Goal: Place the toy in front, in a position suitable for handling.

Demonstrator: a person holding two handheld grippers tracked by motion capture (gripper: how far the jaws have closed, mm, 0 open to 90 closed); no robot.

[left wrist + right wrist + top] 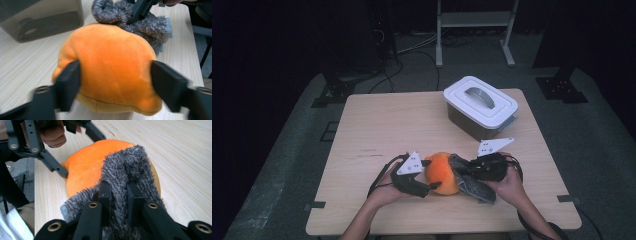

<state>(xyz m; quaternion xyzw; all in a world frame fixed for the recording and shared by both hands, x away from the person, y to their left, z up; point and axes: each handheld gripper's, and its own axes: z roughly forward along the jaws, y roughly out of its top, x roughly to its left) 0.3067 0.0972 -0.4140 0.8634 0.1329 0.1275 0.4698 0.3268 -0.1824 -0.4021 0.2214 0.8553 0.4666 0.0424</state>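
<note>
- Orange plush toy [443, 172] sits on the wooden table [382, 125], near the front edge, between the two grippers.
- Grey fuzzy cloth [472, 181] lies against the plush's right side, draped partly over it; in the right gripper view the grey pile [125, 172] rides up over the orange body [87, 167].
- Left gripper [428, 175] comes in from the left, jaws set around the plush; in the left gripper view both black jaws flank the orange body [112, 67], touching its sides, partly open span. Firm squeeze or just contact: cannot tell.
- Right gripper [467, 170] comes from the right, jaws narrow, pinched on a fold of the grey cloth; the fold stands up between the jaws in the right gripper view.
- White-lidded plastic box [480, 106] with a grey handle stands at the table's far right, well apart from the plush, lid on.
- Left hand [53, 136] grips its gripper's handle.
</note>
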